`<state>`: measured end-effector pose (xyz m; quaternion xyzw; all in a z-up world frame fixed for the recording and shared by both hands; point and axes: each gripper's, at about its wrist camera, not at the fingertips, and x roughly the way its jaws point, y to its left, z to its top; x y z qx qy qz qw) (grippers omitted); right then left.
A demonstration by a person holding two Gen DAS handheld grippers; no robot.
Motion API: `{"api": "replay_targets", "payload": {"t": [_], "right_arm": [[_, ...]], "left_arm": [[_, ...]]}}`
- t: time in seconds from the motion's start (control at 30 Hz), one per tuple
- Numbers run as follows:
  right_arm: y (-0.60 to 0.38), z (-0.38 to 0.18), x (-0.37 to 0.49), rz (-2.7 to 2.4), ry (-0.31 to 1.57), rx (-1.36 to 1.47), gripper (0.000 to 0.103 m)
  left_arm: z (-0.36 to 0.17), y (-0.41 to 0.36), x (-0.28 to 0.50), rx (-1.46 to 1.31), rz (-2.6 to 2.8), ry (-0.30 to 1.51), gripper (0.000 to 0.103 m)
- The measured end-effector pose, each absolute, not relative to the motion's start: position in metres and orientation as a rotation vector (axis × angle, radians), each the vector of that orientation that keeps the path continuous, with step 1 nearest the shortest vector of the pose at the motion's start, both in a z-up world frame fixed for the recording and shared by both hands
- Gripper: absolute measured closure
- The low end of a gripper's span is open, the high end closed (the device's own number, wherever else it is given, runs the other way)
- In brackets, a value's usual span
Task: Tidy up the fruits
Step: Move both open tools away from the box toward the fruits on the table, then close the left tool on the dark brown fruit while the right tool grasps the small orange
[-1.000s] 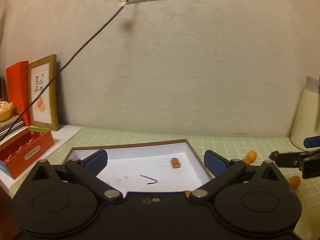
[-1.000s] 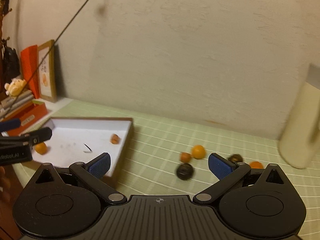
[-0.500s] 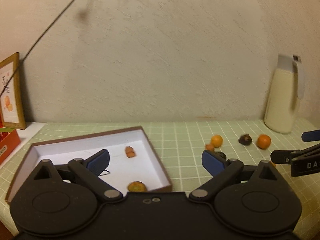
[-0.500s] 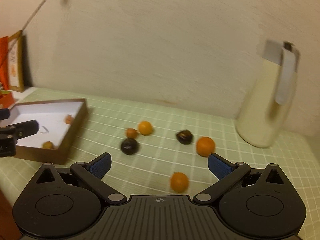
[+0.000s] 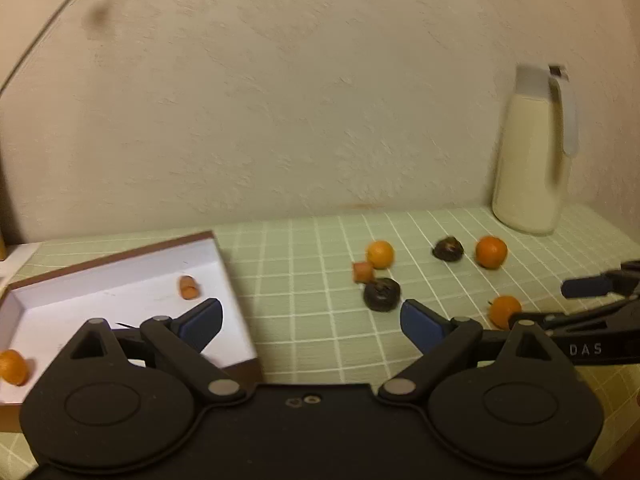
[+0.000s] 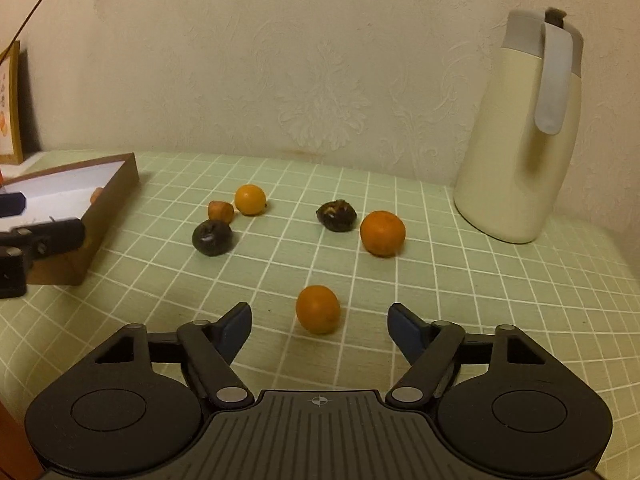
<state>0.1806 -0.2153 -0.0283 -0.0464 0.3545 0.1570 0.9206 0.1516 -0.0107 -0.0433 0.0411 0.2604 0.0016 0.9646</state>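
Both grippers have swung right since a second ago, away from the box and toward the loose fruit; the right gripper (image 6: 319,322) has come down close behind the nearest orange (image 6: 318,309), which now sits between its spread blue fingers, untouched. Left gripper (image 5: 310,322) is also wide apart and holds nothing, hanging over the box's right front corner.

Nearest in the left view, the box (image 5: 236,284) lies on the green checked cloth (image 6: 460,300) with a small orange (image 5: 13,367) at its front left and an orange-brown piece (image 5: 188,287) farther in. The right gripper shows at that view's right edge, by the nearest orange.

Past the nearest orange, in the right view, a dark fruit (image 6: 212,237) lies left of centre, with a stubby orange-brown piece (image 6: 221,211) just behind it and a yellow-orange fruit (image 6: 250,199) beside that. To the right, well apart from these, a bigger orange (image 6: 383,233) rests just beside a second dark fruit (image 6: 336,215).

Farthest back, a cream jug (image 6: 520,140) with a grey lid stands upright near the wall, and a framed picture (image 6: 10,108) leans at the far left
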Motion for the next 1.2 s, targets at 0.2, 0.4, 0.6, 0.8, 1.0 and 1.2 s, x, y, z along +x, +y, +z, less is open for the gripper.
{"api": "replay_targets", "payload": {"t": [0.2, 0.4, 0.6, 0.8, 1.0, 1.2], "right_arm": [[-0.215, -0.035, 0.188, 0.324, 0.742, -0.087, 0.038], [-0.208, -0.047, 0.197, 0.328, 0.766, -0.091, 0.046], [-0.204, -0.055, 0.208, 0.321, 0.782, -0.094, 0.06], [-0.205, -0.061, 0.225, 0.296, 0.784, -0.084, 0.073], [-0.207, -0.064, 0.244, 0.288, 0.776, -0.064, 0.073], [-0.207, -0.065, 0.25, 0.292, 0.779, -0.069, 0.073]], "left_arm": [[-0.058, -0.025, 0.171, 0.092, -0.027, 0.565, 0.024], [-0.069, -0.034, 0.184, 0.103, -0.046, 0.581, 0.03], [-0.079, -0.039, 0.199, 0.103, -0.07, 0.602, 0.032], [-0.098, -0.052, 0.228, 0.099, -0.096, 0.632, 0.036], [-0.11, -0.052, 0.257, 0.048, -0.09, 0.654, 0.05], [-0.109, -0.054, 0.262, 0.029, -0.098, 0.661, 0.077]]}}
